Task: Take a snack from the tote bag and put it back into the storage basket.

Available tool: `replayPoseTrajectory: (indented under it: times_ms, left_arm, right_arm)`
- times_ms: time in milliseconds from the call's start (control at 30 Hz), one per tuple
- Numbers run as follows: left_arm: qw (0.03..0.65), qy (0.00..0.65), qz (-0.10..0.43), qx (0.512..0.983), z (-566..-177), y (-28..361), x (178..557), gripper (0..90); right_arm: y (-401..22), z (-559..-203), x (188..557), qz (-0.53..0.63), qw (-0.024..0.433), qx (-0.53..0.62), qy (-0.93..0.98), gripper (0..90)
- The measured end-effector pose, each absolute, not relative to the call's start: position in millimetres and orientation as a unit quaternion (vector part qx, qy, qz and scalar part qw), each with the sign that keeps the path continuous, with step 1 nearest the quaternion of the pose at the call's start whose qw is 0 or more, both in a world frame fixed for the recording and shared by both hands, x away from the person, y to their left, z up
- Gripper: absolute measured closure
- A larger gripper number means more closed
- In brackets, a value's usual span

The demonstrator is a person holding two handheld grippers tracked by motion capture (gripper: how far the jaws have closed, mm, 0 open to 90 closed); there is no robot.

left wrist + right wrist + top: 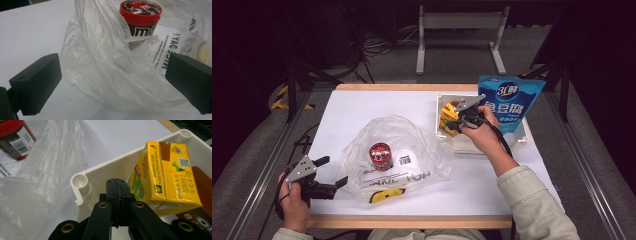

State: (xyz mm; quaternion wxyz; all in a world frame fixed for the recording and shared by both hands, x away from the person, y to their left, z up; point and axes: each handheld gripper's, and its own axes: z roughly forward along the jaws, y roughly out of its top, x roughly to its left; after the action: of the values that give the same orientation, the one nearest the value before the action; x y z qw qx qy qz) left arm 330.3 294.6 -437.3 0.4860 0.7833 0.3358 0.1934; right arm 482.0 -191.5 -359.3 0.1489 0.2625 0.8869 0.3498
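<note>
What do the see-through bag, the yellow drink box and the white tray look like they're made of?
Bag: thin clear plastic film, glossy, crinkled. Yellow drink box: probably coated printed carton, with folded seams and a foil-sealed straw hole. White tray: seemingly moulded plastic, smooth, with rounded corners.

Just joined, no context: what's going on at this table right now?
A person works with a gripper in each hand. The right gripper is shut with nothing between its jaws, down inside the white tray next to the yellow drink carton. The left gripper is open, its jaws either side of the edge of the clear plastic bag, not pressing on it. A red-lidded M&M's tub stands upright in the bag. A blue pouch stands at the tray's far side.
</note>
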Motion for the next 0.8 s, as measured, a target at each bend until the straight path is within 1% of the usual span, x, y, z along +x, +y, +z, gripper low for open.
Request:
replayPoseTrajectory:
  times_ms: [800]
  left_arm:
    - [0.485, 0.335, 0.193, 0.784, -437, 295, 330, 1.1]
  right_arm:
    - [-205, -388, 493, 0.325, 0.156, 0.305, 0.881, 89.3]
